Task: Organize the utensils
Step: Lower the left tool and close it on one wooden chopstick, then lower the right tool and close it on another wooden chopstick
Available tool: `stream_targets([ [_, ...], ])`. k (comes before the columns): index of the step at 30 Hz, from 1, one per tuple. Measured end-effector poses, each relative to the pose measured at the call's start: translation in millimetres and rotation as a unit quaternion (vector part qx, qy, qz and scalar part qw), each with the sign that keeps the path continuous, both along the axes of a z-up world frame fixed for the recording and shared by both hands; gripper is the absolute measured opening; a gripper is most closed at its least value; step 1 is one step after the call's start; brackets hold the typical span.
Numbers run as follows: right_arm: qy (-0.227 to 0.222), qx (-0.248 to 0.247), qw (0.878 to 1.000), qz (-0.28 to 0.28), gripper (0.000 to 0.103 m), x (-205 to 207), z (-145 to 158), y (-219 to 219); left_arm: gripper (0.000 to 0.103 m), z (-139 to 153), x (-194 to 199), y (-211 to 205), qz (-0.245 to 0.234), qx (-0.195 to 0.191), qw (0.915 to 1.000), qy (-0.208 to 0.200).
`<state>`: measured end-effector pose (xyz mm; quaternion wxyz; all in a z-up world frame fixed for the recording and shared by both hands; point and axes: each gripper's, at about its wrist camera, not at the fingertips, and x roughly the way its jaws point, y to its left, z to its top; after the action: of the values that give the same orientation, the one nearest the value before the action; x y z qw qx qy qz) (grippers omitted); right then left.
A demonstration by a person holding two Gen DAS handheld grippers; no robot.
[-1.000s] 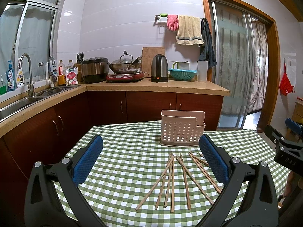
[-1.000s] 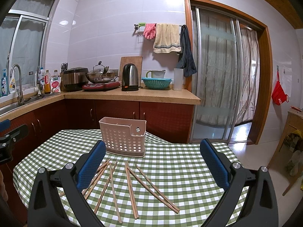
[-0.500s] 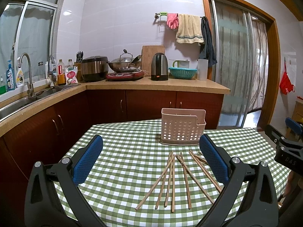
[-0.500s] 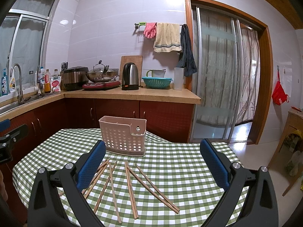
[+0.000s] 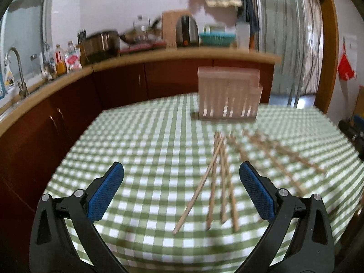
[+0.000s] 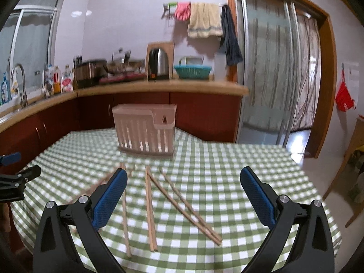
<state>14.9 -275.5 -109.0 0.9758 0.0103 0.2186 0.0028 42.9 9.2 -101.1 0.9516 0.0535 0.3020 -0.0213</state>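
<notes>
Several wooden chopsticks (image 5: 218, 177) lie fanned out on the green checked tablecloth (image 5: 147, 150); they also show in the right wrist view (image 6: 150, 207). A beige slotted utensil basket (image 5: 228, 95) stands upright behind them, also seen in the right wrist view (image 6: 145, 132). My left gripper (image 5: 182, 188) is open and empty, low over the cloth, with the near chopstick ends between its fingers. My right gripper (image 6: 182, 193) is open and empty above the right part of the fan.
A kitchen counter (image 6: 159, 86) with kettle, pots and a teal bowl runs behind the table. A sink (image 5: 13, 72) is at the left. A sliding glass door (image 6: 277, 68) is at the right. The left gripper shows at the left edge of the right wrist view (image 6: 16, 179).
Both grippers have moved forward and down toward the chopsticks, and both views are now blurred by motion. The chopsticks and basket have not moved.
</notes>
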Motion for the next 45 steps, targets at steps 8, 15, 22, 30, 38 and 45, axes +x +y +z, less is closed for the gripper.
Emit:
stream_targets([
  [8,0.042,0.022,0.999,0.013,0.097,20,-39,-1,0.081,-64,12,18,-0.003,0.026,0.9978,0.062],
  [15,0.052,0.018,0.998,0.028,0.097,32,-53,3,0.063,-89,21,28,-0.016,0.002,0.9951,0.098],
  [22,0.059,0.015,0.998,0.035,0.097,36,-61,2,0.029,-95,19,30,-0.045,-0.029,0.9934,0.101],
  [30,0.07,0.007,0.997,0.04,0.097,36,-68,-4,0.009,-96,21,21,-0.07,-0.032,0.9911,0.109],
  [38,0.072,0.003,0.996,0.05,0.095,30,-77,-9,0.007,-92,25,15,-0.075,-0.03,0.9916,0.102],
  [45,0.109,0.033,0.991,0.069,0.047,35,-93,-26,0.007,-94,28,15,-0.073,-0.03,0.9912,0.107],
])
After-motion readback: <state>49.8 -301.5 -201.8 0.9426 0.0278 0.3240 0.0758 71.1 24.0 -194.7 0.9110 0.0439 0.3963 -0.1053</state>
